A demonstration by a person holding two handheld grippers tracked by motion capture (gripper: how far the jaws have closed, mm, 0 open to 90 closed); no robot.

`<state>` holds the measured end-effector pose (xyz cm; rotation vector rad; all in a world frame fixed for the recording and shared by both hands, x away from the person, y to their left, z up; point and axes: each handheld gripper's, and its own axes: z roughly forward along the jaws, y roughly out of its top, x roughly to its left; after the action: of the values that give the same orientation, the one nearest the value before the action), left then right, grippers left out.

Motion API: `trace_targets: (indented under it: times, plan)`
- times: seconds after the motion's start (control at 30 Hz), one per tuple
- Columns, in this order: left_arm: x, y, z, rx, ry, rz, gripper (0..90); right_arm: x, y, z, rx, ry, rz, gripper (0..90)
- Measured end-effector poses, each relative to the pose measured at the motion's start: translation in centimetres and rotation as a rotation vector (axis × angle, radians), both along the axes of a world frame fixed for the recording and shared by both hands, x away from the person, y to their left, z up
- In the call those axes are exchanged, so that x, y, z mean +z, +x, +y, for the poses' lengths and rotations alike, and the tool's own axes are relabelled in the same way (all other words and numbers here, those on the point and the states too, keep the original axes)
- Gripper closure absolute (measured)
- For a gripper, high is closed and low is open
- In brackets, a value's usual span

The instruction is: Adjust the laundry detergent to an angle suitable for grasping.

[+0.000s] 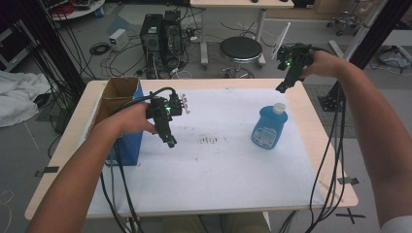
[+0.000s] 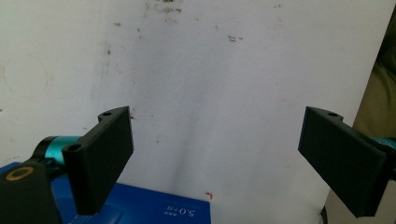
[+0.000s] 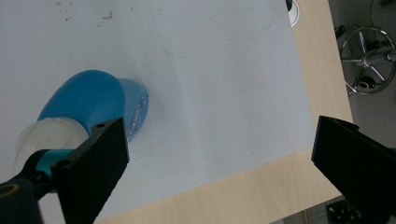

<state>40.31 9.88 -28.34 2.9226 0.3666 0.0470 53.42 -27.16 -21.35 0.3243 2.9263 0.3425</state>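
Observation:
A blue bottle [image 1: 270, 128] with a white cap [image 1: 278, 107] stands upright on the white sheet [image 1: 218, 160], right of middle. The right gripper view looks down on the bottle [image 3: 91, 100] and its cap [image 3: 44, 137] at the left. My right gripper [image 1: 283, 88] hangs open in the air above the table's far right edge, behind the bottle, with nothing between its jaws [image 3: 222, 123]. My left gripper [image 1: 170, 141] is open too, tilted down over the sheet just right of a blue open-topped box [image 1: 127, 145]. The box's blue top [image 2: 154, 207] lies under the left gripper [image 2: 217, 116].
The sheet covers most of a light wooden table [image 1: 335, 160]. Dark smudges [image 1: 210, 141] mark the sheet's middle. Beyond the far edge are a black stool [image 1: 240, 48], computer towers [image 1: 160, 31] and loose cables on the floor. A white cloth [image 1: 17, 97] lies at the left.

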Motion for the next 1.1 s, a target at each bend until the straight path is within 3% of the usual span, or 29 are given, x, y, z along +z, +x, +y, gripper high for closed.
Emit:
trace_targets:
  times: [1.1]
  plan:
    - [0.32, -0.76, -0.17, 0.021, -0.006, -0.02, 10.3, 0.52, -0.73, -0.83, 0.006, 0.011, -0.009, 3.0]
